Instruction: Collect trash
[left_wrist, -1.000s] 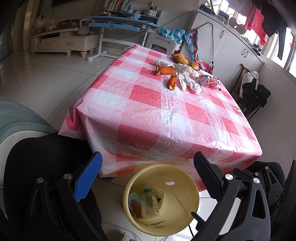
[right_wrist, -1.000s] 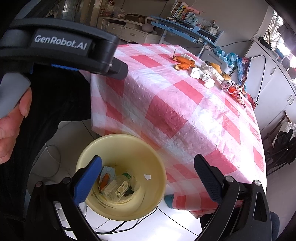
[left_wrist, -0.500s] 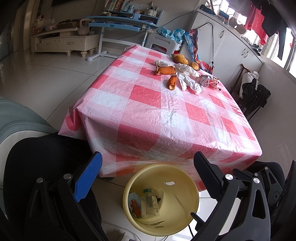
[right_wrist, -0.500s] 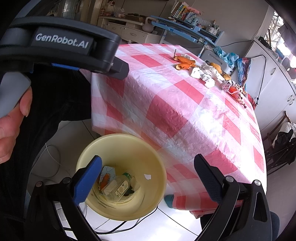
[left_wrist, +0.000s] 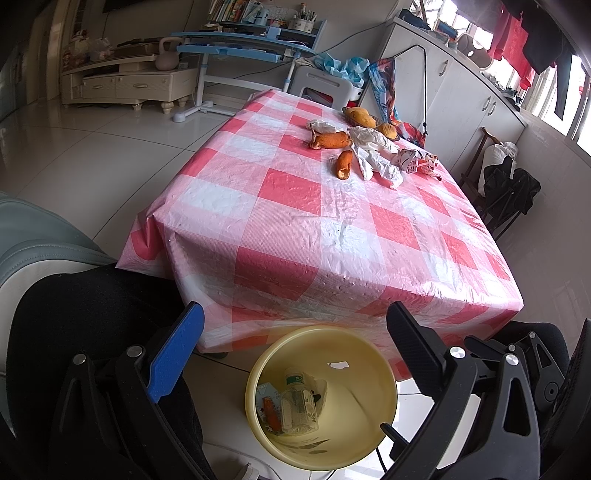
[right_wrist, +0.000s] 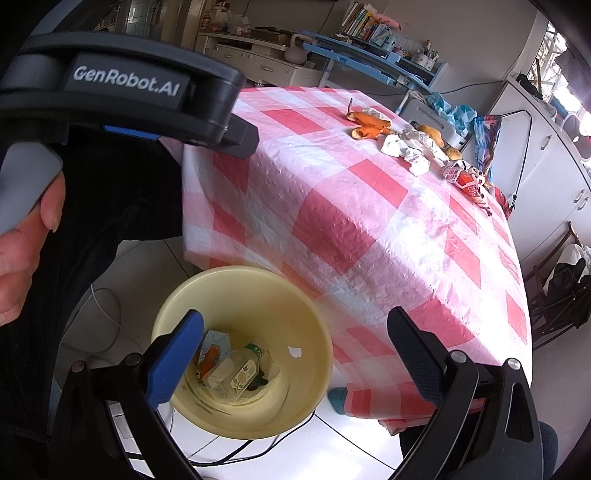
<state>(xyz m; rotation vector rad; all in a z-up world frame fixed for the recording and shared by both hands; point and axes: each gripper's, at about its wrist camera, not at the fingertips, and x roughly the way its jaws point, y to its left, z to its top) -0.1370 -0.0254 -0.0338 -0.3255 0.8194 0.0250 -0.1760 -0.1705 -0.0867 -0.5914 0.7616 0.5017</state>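
Observation:
A yellow bin (left_wrist: 373, 435) (right_wrist: 314, 373) stands on the floor at the table's near edge, holding a clear plastic bottle (left_wrist: 297, 404) (right_wrist: 236, 373) and small scraps. Both grippers hover above it, open and empty: the left gripper (left_wrist: 295, 328) and the right gripper (right_wrist: 295, 332). Far across the pink checked tablecloth (left_wrist: 306, 236) lie orange peels (left_wrist: 330, 140) (right_wrist: 369, 123), crumpled white paper (left_wrist: 373, 160) (right_wrist: 406, 149) and a red-and-white wrapper (left_wrist: 417, 162) (right_wrist: 463, 179). In the right wrist view the left gripper's body (right_wrist: 122, 99) fills the upper left, held by a hand (right_wrist: 22, 243).
The person's dark-clothed legs (left_wrist: 85, 325) sit left of the bin, beside a grey seat (left_wrist: 33, 236). A cable (right_wrist: 107, 317) runs on the tiled floor by the bin. White cabinets (left_wrist: 461, 96) and a dark chair (left_wrist: 509, 195) flank the table's right side.

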